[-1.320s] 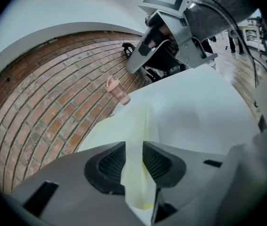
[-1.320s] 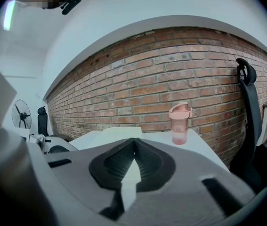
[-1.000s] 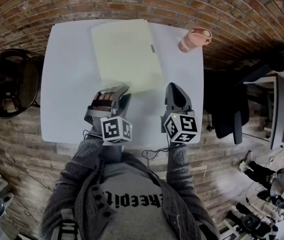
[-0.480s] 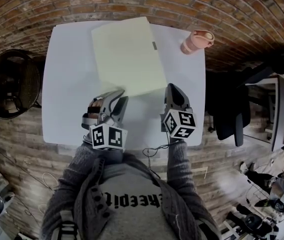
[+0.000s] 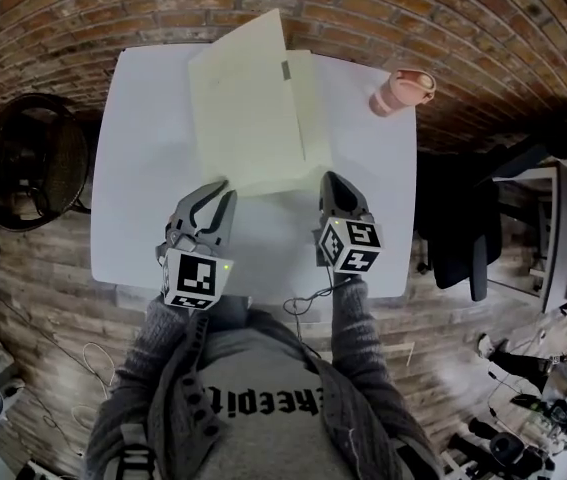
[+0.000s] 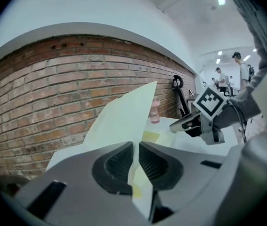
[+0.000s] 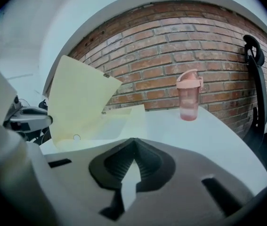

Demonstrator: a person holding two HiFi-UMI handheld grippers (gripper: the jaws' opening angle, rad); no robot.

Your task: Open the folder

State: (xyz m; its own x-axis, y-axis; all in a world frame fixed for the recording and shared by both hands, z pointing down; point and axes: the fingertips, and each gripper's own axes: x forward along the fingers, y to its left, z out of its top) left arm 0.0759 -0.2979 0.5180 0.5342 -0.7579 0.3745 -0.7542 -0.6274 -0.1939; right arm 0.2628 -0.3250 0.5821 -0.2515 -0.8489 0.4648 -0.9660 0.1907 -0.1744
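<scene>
The left gripper [image 5: 215, 196] is clamped on the near edge of the cover [image 5: 243, 108] of the pale yellow folder [image 5: 313, 118]. The folder lies mid-table toward the far edge, long axis near to far, its cover tilted up from a left-hand spine. The right gripper [image 5: 335, 183], jaws together on nothing, sits just beside the near right corner, so swinging the cover leftward looks to fall to the left.

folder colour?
The folder is pale yellow; the head view shows it best.
</scene>
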